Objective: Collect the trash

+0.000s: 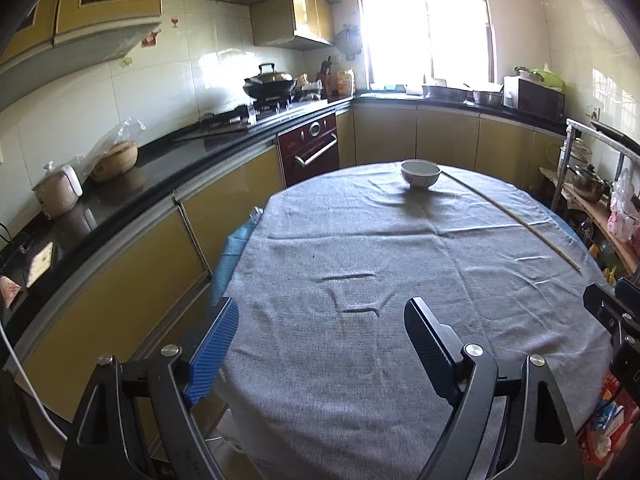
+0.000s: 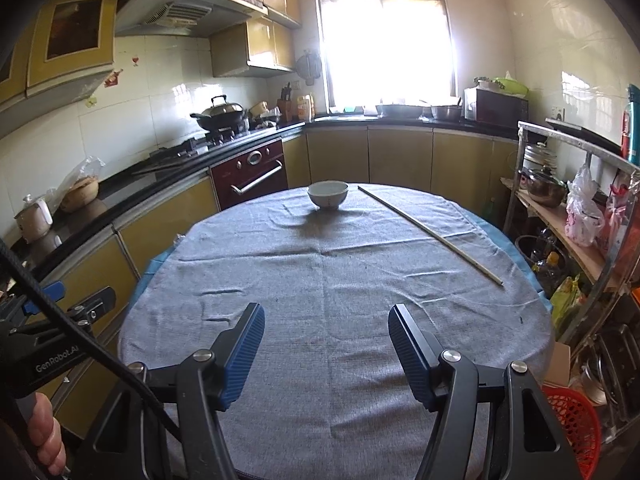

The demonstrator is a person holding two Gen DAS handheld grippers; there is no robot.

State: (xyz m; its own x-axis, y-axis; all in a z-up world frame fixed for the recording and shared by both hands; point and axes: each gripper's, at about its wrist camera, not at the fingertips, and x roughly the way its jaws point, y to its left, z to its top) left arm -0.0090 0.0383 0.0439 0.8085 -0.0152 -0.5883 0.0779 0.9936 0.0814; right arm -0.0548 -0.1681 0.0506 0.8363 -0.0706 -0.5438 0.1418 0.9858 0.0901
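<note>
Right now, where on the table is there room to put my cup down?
Nearly the whole grey tablecloth is bare, from the near edge by both open grippers up to the white bowl. The only busier part is the far side, where the bowl stands and a long thin stick runs along the right.

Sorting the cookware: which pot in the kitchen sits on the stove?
The dark lidded wok on the burner left of the window; the steel pot stands on the right-hand shelf, the clay pot on the counter.
</note>
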